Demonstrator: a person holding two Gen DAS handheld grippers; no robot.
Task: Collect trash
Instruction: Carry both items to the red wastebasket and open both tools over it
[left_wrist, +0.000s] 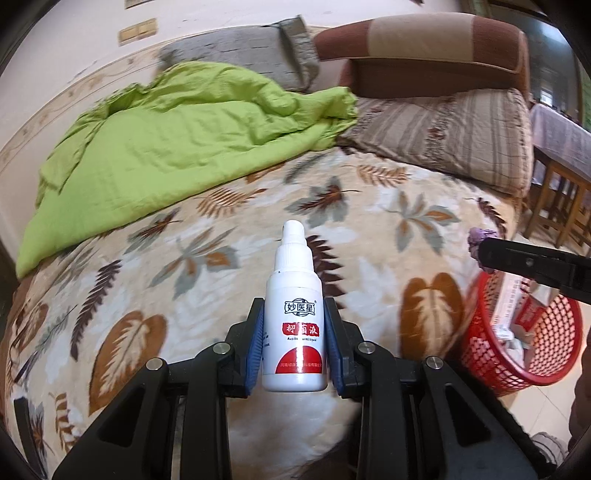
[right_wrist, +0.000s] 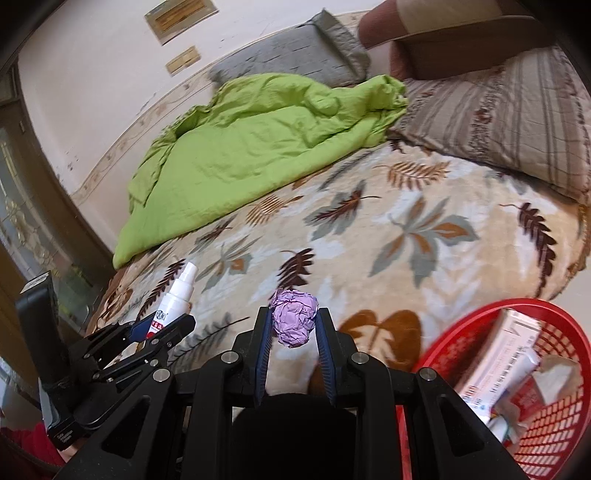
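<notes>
A small white spray bottle (left_wrist: 294, 325) is held upright in the left tool (left_wrist: 294, 343), whose blue pads are closed against the lower half of the body, over the label, while the cap and nozzle stand free above. A crumpled ball of purple paper (right_wrist: 294, 320) is pinched in the right tool (right_wrist: 294, 328), near the tips of its narrowly set fingers. Both items are carried above the near edge of the bed (right_wrist: 424, 229), whose leaf-patterned cover is otherwise taken up by a green quilt (right_wrist: 251, 147) and pillows toward the far side. A red mesh basket (right_wrist: 546, 428) stands on the floor just off the bed's near right corner, already holding a box and some scraps; the paper ball is the nearer of the two items to it. The bottle is judged to be light, rigid and smooth, so that it could slip or twist if the grip were loosened; the hold low on the straight body seems sound. The paper ball is judged to be very light and soft, easily squashed and unlikely to be harmed, though it may cling to a pad on release. Release over the basket's open mouth appears to be the step in hand.
</notes>
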